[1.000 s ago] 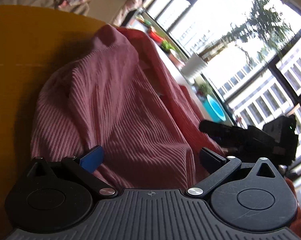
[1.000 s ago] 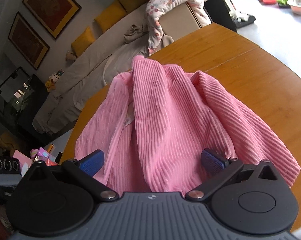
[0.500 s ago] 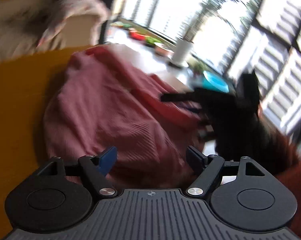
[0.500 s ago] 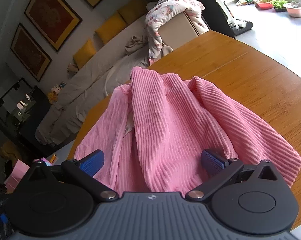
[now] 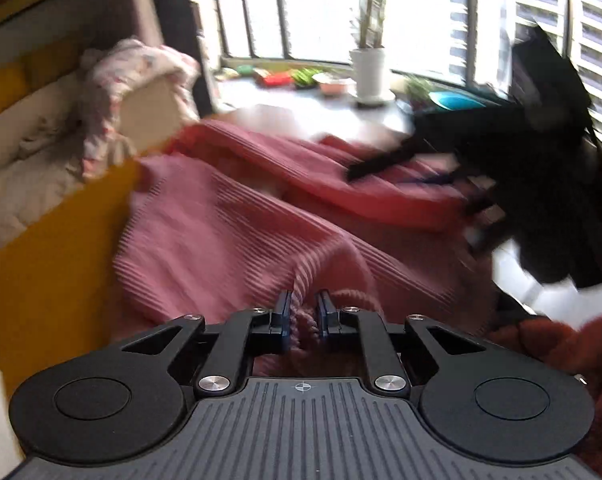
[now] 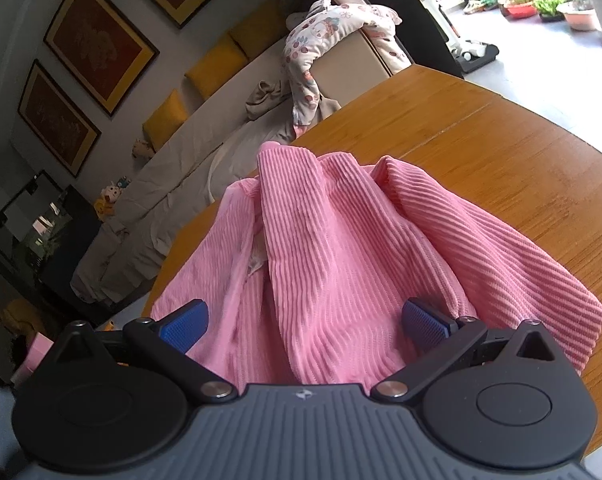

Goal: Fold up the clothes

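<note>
Pink ribbed fabric covered most of the wooden table (image 6: 501,152), a knitted garment (image 6: 341,248) lying crumpled with ridges running toward twelve o'clock in the right wrist view. The left gripper (image 5: 303,314) had its jaws pinched tight on a bunched fold of that garment (image 5: 229,232), the cloth rising in a small peak between the blue pads. The right gripper (image 6: 305,322) stood with its jaws spread wide, one pad at either side of the garment's near edge, the fabric lying between them unpressed. In the left wrist view the right gripper's dark body (image 5: 541,200) showed blurred at about two o'clock, over the far side of the garment. Beyond the table, at eleven o'clock in the right wrist view, a beige sofa (image 6: 205,152) carried yellow cushions (image 6: 213,66) and a patterned cloth (image 6: 321,40) draped over its end.
</note>
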The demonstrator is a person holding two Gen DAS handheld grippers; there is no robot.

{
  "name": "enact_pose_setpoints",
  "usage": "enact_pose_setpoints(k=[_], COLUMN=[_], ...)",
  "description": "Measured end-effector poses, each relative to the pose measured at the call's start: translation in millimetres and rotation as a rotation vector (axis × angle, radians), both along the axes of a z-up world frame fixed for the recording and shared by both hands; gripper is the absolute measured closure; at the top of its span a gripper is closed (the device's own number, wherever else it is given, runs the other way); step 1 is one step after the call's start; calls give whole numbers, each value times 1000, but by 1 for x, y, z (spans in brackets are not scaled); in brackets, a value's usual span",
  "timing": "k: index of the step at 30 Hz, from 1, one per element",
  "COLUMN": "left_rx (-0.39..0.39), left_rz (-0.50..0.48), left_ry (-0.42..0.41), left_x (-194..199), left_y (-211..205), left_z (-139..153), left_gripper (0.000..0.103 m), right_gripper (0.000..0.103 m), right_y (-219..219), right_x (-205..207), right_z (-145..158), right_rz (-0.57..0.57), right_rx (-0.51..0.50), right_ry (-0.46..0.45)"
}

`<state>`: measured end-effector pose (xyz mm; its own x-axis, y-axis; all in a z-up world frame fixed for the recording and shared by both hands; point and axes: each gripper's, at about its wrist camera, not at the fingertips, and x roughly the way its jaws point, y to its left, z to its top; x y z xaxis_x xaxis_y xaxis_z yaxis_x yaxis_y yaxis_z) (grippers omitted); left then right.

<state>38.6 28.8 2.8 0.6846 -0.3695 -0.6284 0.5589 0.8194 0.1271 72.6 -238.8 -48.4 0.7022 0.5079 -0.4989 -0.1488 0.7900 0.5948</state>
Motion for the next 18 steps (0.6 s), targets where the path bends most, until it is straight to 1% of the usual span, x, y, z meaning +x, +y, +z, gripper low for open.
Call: enact_pose_setpoints(k=[3, 6, 8, 10, 12, 13, 14, 15, 16, 17, 18], left_rx=[-15, -21, -41, -91, -158, -192, -222, -237, -249, -263, -278], left_rz=[141, 321, 445, 545, 593, 603, 599, 588, 577, 548, 514], left_ry=[-77, -152, -183, -168, -124, -97, -77, -73, -73, -76, -79], left_x=[28, 63, 87, 111, 129, 135, 138, 138, 138, 135, 131], left_y=[40, 91, 127, 161, 188, 199, 206, 210, 213, 214, 214], left_z=[28, 52, 60, 64, 63, 63, 64, 65, 67, 69, 71], left_gripper=[91, 91, 91, 89, 85, 74, 59, 51, 39, 30, 26], right_gripper=[0, 0, 0, 0, 0, 0, 0, 0, 0, 0, 0], right_y=[6, 12, 14, 14, 8, 5, 1, -3, -5, -6, -3], right_x=[0, 3, 7, 11, 16, 19, 21, 22, 23, 25, 29], right_z=[2, 6, 8, 9, 16, 20, 28, 41, 54, 69, 82], right_rz=[8, 37, 65, 96, 111, 117, 108, 89, 70, 55, 52], right_rx=[-39, -83, -104, -111, -91, -78, -82, -112, -155, -210, -277], right_ry=[-4, -3, -4, 0, 5, 7, -16, -66, -121, -179, -227])
